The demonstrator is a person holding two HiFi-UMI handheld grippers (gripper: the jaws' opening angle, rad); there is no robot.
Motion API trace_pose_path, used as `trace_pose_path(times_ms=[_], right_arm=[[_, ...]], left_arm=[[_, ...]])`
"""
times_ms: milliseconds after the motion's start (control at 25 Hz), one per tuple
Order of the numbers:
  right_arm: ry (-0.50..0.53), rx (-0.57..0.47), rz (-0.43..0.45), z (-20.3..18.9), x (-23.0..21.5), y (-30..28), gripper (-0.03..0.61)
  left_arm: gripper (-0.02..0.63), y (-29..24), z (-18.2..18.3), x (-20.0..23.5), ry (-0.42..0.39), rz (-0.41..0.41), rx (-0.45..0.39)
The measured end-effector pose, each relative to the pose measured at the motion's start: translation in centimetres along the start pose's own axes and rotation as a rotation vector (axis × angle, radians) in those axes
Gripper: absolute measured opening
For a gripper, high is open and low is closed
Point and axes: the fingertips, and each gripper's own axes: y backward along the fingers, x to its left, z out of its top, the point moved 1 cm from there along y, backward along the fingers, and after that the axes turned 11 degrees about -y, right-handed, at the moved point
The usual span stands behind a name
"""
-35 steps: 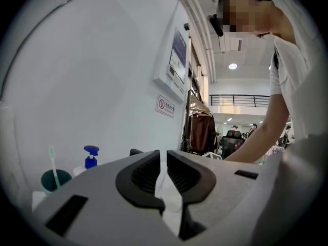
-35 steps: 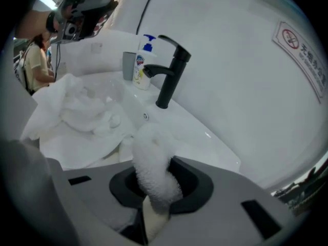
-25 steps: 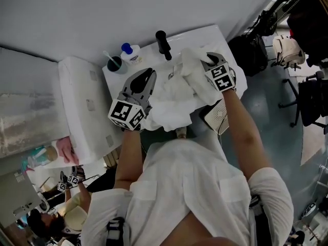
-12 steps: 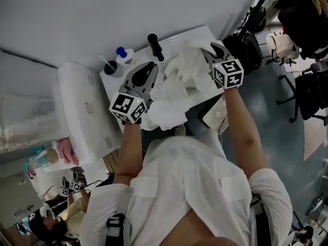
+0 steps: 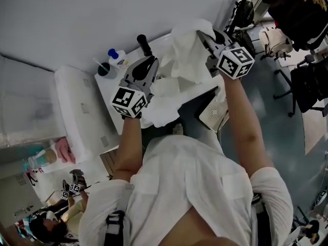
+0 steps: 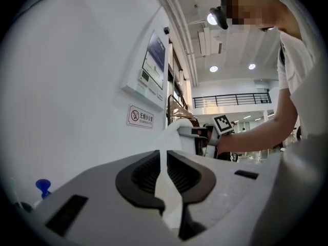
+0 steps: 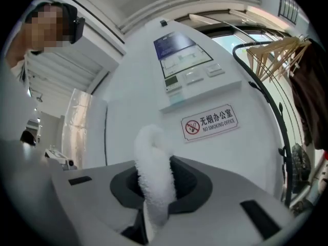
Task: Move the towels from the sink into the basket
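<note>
Right tongs [image 7: 156, 181] have climbed well above where they were a second ago, dragging the white towel [image 5: 185, 55] up with them, while the left tongs [image 6: 165, 163] have only edged up and across. Both are pressed shut on cloth: the right pinches a thick fluffy fold, the left a thin flat edge.

Most of the towel hangs between the two, its lower bulk drooping over the front of the sink [image 5: 114, 88] tabletop, just beside the black faucet [image 5: 143, 44]. From the head view I can't say whether this is one towel or several bunched together.

The step in hand, as I judge it, is lifting clear before carrying over. To do it well:
- Keep both pinches firm; the left one's thin hold seems the likelier to slip.
- Raise the left side to match the right, so the sagging middle leaves the tabletop and doesn't snag the faucet.
- Swing towards what looks like the basket [image 5: 214, 114], low on the right beside the person's arm.
- Let go only once the bulk is over it.
</note>
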Motion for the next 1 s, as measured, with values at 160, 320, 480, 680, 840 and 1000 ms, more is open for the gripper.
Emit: trace_pose_path(times_ms=[160, 320, 480, 680, 840, 1000], right_arm=[[0.006, -0.097, 0.074, 4.3, 2.4, 1.1, 0.074], [0.009, -0.158, 0.105, 6.9, 3.6, 3.2, 0.074], [0.011, -0.193, 0.093, 7.9, 3.6, 6.3, 0.074], [-0.02, -0.255, 0.055, 9.9, 3.0, 11.6, 0.074], [-0.018, -0.327, 0.03, 12.3, 2.9, 16.4, 0.074], [0.01, -0.372, -0.022, 14.1, 2.6, 21.7, 0.074]], left_arm=[[0.046, -0.5, 0.8, -1.6, -0.009, -0.011, -0.013], [0.047, -1.0, 1.5, -3.2, -0.019, -0.024, -0.019], [0.046, -1.5, 2.3, -4.6, -0.023, -0.029, -0.032], [0.047, -2.3, 3.4, -7.3, -0.028, -0.049, -0.049], [0.047, -2.9, 3.9, -9.9, -0.026, -0.066, -0.053], [0.048, -3.7, 4.6, -13.0, -0.02, -0.091, -0.065]])
